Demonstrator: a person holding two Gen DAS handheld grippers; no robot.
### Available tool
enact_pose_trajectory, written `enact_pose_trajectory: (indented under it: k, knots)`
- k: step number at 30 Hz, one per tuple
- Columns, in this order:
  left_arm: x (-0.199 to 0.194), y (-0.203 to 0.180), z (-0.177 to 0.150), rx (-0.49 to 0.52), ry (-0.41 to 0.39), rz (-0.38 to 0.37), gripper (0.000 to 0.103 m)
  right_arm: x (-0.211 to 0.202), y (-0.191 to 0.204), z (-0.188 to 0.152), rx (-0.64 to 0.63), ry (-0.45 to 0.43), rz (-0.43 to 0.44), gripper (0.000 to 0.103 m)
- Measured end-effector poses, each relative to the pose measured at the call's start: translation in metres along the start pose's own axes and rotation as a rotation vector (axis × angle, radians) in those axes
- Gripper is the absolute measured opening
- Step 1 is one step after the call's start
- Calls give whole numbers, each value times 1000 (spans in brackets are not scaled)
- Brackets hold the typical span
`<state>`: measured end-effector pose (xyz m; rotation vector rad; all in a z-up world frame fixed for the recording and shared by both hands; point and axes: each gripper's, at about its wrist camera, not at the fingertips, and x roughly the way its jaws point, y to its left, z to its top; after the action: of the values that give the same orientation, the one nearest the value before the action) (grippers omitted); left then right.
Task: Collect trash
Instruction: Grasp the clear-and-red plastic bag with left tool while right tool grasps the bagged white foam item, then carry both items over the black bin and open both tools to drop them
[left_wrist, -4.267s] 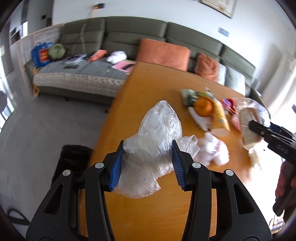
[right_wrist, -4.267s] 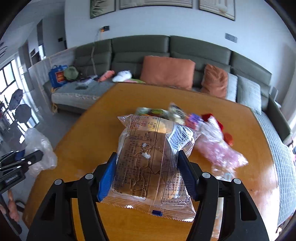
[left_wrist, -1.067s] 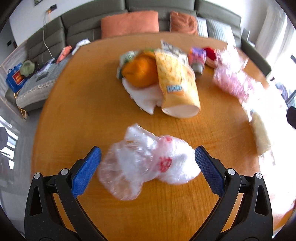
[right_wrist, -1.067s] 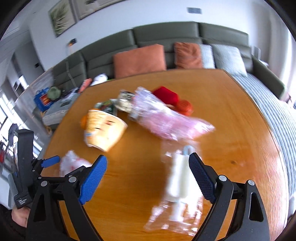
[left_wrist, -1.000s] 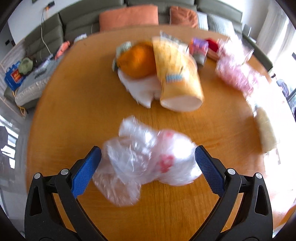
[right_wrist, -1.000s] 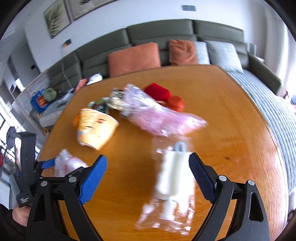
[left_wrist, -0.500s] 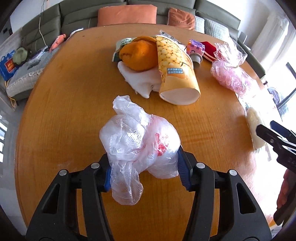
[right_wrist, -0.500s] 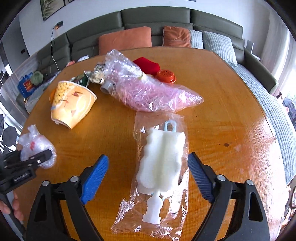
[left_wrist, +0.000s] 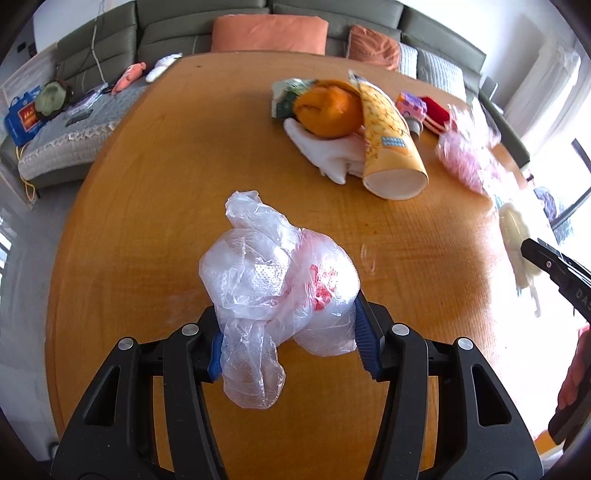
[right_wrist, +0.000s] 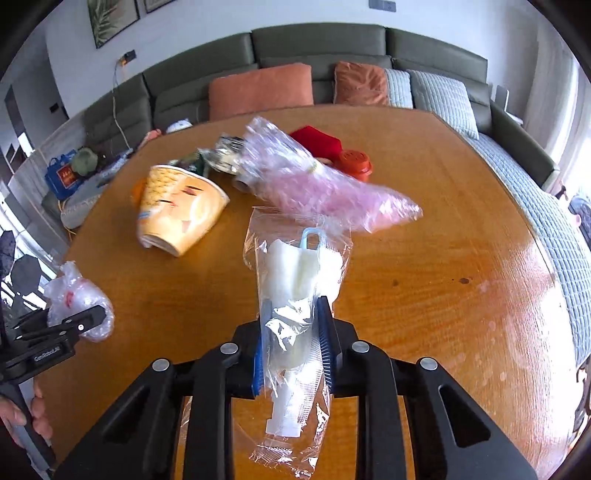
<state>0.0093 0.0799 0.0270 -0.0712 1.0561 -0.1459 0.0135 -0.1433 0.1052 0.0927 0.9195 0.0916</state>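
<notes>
**Both tools loaded, more trash left on the surface**

The left tool (left_wrist: 288, 339) is pinching a crumpled clear bag (left_wrist: 277, 280), its blue pads pressed into the plastic from both sides. The bag bulges out ahead of the pads and a loose tail droops below them, near the near-left edge of the surface (left_wrist: 147, 192). The right tool (right_wrist: 293, 343) has its jaws drawn almost together on a clear packet (right_wrist: 295, 295) holding a white brush; the pads grip the packet low down, so its top stands up ahead of the tool while its bottom hangs beneath.

Judging by this, the step in hand is the pick-up itself: each tool has just taken one piece and neither has yet been carried off. No bin shows in either view, so where the pieces go cannot be told.

Farther across the surface lie a tipped paper cup (right_wrist: 177, 210), an orange (left_wrist: 327, 110) on a white cloth (left_wrist: 328, 155), a pink wrapper (right_wrist: 317, 188), a red item (right_wrist: 317, 142) and an orange lid (right_wrist: 354, 162), bunched together.

The next move likely calls for lifting both pieces clear and carrying them off to the side. Both are thin, slippery film, so the grip should stay firm; the packet's hanging end could drag or snag.
</notes>
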Motion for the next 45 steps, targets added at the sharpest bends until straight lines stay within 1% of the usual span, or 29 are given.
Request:
enact_pose_trajectory:
  k: [2,5,9,15,21,28,32,37,39,45]
  knots:
    - [-10,10,-5,-20,-23,-5,53,-10,14,0,-23,-19,31,25]
    - [-22,24,-11,-42,-48,-2,53,-17,40,4,-63,-25,59,25]
    - [-35,45,-17,-72,-68,13,53,-18,76,8,-115,-27,108,26]
    - [-57,91,-31,-160,-98,45,54,-18,138,12,-207,-26,202,26]
    - [-81,146,-55,-260,-127,109,55,-16,209,11,-320,-15,285,27]
    - [-111,219,-92,-390,-155,218,55,-12,294,3,-431,10,400,28]
    - [-122,255,-111,-469,-149,261,55,-7,344,-3,-485,38,469,28]
    - [-133,289,-128,-530,-152,302,55,1,394,-9,-532,73,519,28]
    - [-135,297,-132,-541,-151,314,55,3,410,-13,-550,83,535,28]
    - [-136,335,-132,-562,-146,354,56,21,472,-17,-610,118,586,29]
